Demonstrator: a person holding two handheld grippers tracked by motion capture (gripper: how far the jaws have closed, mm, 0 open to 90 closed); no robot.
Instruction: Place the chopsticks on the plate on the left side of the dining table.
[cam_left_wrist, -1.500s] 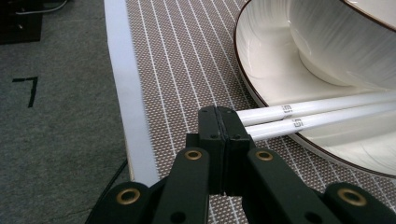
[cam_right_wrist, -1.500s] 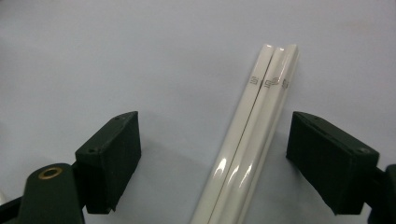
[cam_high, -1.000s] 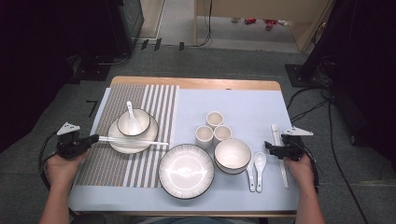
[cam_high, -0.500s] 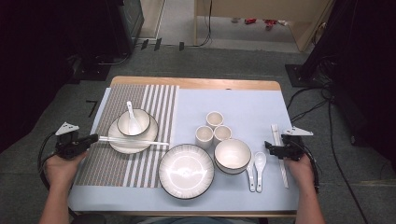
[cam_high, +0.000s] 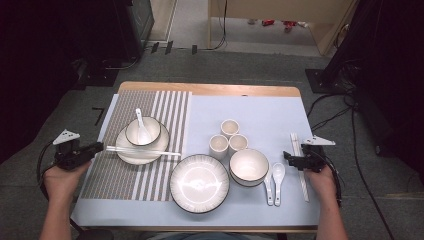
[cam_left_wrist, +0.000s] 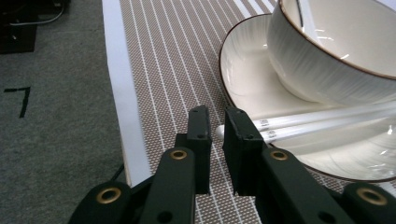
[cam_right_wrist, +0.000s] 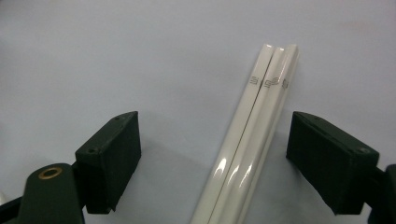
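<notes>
Jaws of left hand-held gripper (cam_left_wrist: 215, 123) just parted slightly, empty, beside chopsticks (cam_left_wrist: 322, 122) on plate (cam_left_wrist: 243, 79); right hand-held gripper (cam_right_wrist: 212, 161) wide apart, straddling bench chopsticks (cam_right_wrist: 252, 140).

black "7" marked on the grey floor (cam_left_wrist: 18, 100), small unreadable marks printed on the white chopsticks (cam_right_wrist: 261, 84)

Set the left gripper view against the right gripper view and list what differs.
Left gripper view: the left gripper, its jaws just opening to a narrow gap with nothing between them, faces the plate chopsticks lying on a plate under a bowl, on a striped mat.
Right gripper view: the right gripper, wide open, straddles the cloth chopsticks on pale blue cloth without touching them.
Shared: black jaws and white chopsticks.
</notes>
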